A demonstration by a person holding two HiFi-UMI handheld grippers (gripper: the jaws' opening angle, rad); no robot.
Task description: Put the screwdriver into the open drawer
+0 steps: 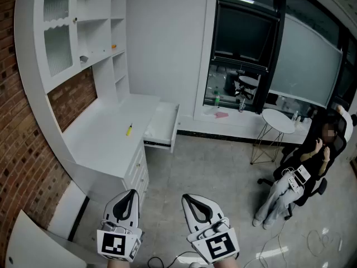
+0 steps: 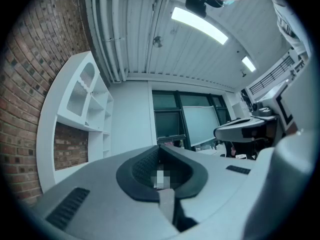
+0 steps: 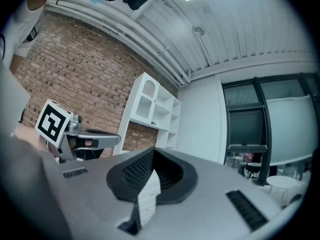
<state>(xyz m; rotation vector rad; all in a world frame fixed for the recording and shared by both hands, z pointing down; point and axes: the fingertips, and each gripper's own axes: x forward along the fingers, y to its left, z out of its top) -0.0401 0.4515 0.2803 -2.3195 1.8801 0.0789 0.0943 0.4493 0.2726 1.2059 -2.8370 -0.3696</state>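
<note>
A small yellow screwdriver (image 1: pixel 129 129) lies on the white desk top (image 1: pixel 100 135), well ahead of both grippers. Just right of it, the open drawer (image 1: pixel 162 126) sticks out from the desk's front. My left gripper (image 1: pixel 131 192) and right gripper (image 1: pixel 186 196) are held low over the grey floor, side by side, far short of the desk top. Both point forward with jaws shut and nothing between them. In the left gripper view my left gripper (image 2: pixel 159 149) faces the window wall. The right gripper (image 3: pixel 153 150) faces the white shelf unit (image 3: pixel 155 111).
A tall white shelf unit (image 1: pixel 83 27) stands on the desk against the brick wall (image 1: pixel 22 149). A desk drawer column (image 1: pixel 139 172) is close in front of the left gripper. At the right, a person sits in an office chair (image 1: pixel 301 177) beside a round white side table (image 1: pixel 278 120).
</note>
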